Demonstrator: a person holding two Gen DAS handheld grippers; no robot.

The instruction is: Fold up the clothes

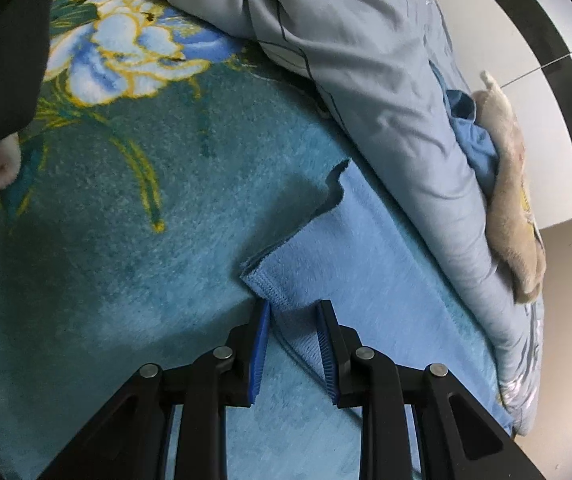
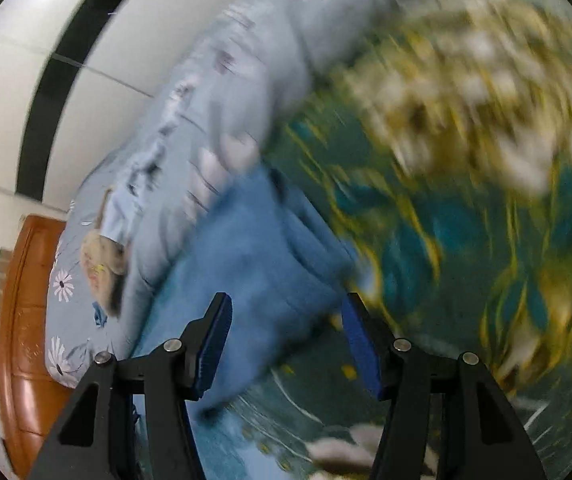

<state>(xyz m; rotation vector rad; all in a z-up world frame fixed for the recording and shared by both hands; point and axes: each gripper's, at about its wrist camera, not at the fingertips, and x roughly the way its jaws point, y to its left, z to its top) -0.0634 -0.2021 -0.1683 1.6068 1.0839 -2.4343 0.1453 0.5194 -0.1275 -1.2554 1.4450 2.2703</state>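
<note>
The light blue fleecy cloth (image 1: 350, 240), folded over itself, lies on a teal plush blanket with yellow-edged flowers (image 1: 126, 184), beside a rumpled grey-blue quilt (image 1: 366, 60). The left gripper (image 1: 293, 344) straddles the cloth's stitched corner, jaws partly apart, not pinching, likely placed to grasp it. The right gripper (image 2: 286, 344) hangs wide open over the cloth, holding nothing; its view is blurred.

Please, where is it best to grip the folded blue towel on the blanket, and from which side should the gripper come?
Probably grip the blue towel at its near stitched corner, where the layers stack into one thick edge. Come from above and from the open blanket side; the left gripper already straddles that corner, jaws apart.
</note>
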